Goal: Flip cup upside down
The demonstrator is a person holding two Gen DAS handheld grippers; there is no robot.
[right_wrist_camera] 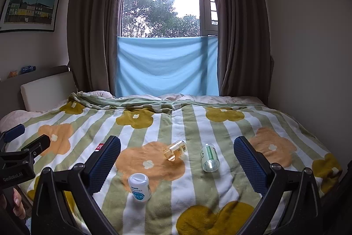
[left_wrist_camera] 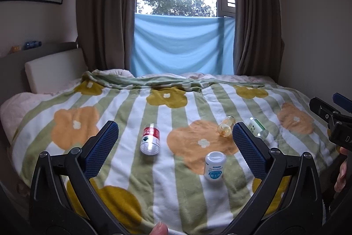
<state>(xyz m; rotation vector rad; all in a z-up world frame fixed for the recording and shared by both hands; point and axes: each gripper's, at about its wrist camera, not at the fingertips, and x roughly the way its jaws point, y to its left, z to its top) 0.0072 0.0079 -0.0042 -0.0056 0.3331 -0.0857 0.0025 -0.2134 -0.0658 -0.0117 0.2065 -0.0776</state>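
Observation:
Several small cup-like containers lie on a flowered, striped blanket [left_wrist_camera: 154, 191] on a bed. A clear one with a red label [left_wrist_camera: 150, 139] lies on its side. A small amber one [left_wrist_camera: 226, 126] [right_wrist_camera: 175, 150] lies tilted on an orange flower. A clear one with a green label [left_wrist_camera: 257, 127] [right_wrist_camera: 209, 157] lies on its side. A white one with blue print [left_wrist_camera: 215, 165] [right_wrist_camera: 140, 187] sits nearest. My left gripper [left_wrist_camera: 175, 132] is open and empty, above the blanket before the containers. My right gripper [right_wrist_camera: 177, 145] is open and empty, likewise. Each gripper shows at the edge of the other's view.
A padded headboard [left_wrist_camera: 52, 72] stands at the left. Brown curtains and a blue cloth [left_wrist_camera: 182, 45] hang at the window behind the bed. A wall runs along the bed's right side. A framed picture [right_wrist_camera: 30, 4] hangs at the upper left.

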